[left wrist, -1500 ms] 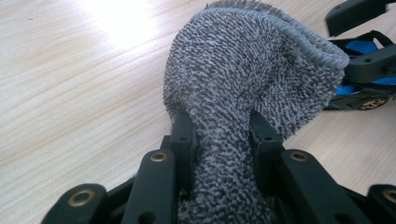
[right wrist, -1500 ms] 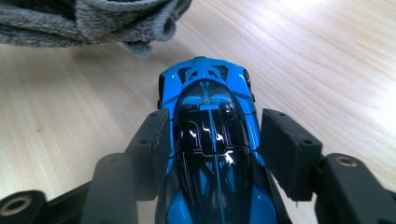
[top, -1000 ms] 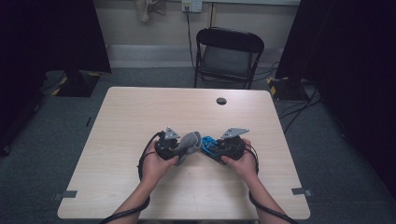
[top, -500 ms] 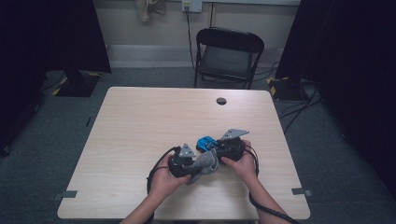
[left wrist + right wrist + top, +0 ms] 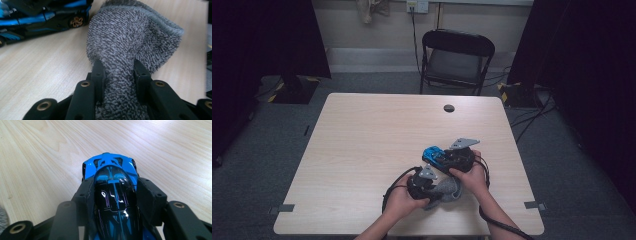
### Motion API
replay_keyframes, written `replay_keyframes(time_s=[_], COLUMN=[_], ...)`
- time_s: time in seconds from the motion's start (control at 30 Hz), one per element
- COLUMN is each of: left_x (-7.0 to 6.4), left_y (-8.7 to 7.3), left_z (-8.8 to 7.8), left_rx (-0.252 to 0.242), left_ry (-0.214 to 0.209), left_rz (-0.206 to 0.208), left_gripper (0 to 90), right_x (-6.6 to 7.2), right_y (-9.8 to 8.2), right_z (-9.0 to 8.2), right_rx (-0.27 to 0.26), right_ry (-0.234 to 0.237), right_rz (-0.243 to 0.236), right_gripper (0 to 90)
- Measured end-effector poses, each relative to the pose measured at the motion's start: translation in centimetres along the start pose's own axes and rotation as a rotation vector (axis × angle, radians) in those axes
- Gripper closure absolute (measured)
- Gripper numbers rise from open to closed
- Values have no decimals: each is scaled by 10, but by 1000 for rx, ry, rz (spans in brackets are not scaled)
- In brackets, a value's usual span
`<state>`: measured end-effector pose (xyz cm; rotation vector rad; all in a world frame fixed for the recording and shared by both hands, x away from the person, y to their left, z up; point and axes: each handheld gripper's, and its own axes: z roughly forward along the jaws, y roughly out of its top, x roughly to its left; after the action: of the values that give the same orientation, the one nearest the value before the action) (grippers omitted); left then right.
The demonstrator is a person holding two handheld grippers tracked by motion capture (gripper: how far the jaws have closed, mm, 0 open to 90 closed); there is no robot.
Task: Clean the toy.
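Note:
A blue and black toy car (image 5: 112, 185) sits on the wooden table, and my right gripper (image 5: 113, 195) is shut on its sides, nose pointing away. In the high view the toy car (image 5: 433, 154) lies near the table's front right with the right gripper (image 5: 447, 159) on it. A grey speckled cloth (image 5: 127, 50) is pinched between the jaws of my left gripper (image 5: 118, 75), bunched and fanning out over the table. From above, the cloth (image 5: 447, 190) and left gripper (image 5: 432, 186) lie just in front of the car. The car's side and a gold wheel (image 5: 76, 22) show beyond the cloth.
The table's (image 5: 362, 150) front edge runs close under both hands. A round black cable hole (image 5: 449, 108) sits near the far edge. A black folding chair (image 5: 455, 60) stands beyond the table. Dark curtains flank the room.
My left gripper has carried the grey cloth from the car's left side round toward the table's front, so it now lies just in front of the car. The right gripper and car have stayed put.

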<state>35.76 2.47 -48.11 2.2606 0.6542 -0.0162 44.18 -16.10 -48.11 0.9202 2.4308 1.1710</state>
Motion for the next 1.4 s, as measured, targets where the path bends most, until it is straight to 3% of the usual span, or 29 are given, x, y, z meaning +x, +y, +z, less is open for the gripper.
replay_keyframes(time_s=[0.1,0.27,0.57,0.93,1.4], left_x=[5,17,42,63,77], left_y=[2,9,14,12,8], left_z=[3,5,1,-8,-15], left_rx=[-10,3,-14,-17,-26], left_ry=[6,80,151,191,215], left_rz=[-15,-16,-80,-146,-196], left_gripper=[686,686,686,687,688], right_x=[0,-1,0,0,1], right_y=[0,0,-1,-2,-2], right_z=[0,0,0,0,0], right_rx=[-3,-3,-3,-9,-11], right_ry=[2,4,1,2,-6], right_rz=[-1,-2,-1,1,-15], right_gripper=[499,499,499,500,500])
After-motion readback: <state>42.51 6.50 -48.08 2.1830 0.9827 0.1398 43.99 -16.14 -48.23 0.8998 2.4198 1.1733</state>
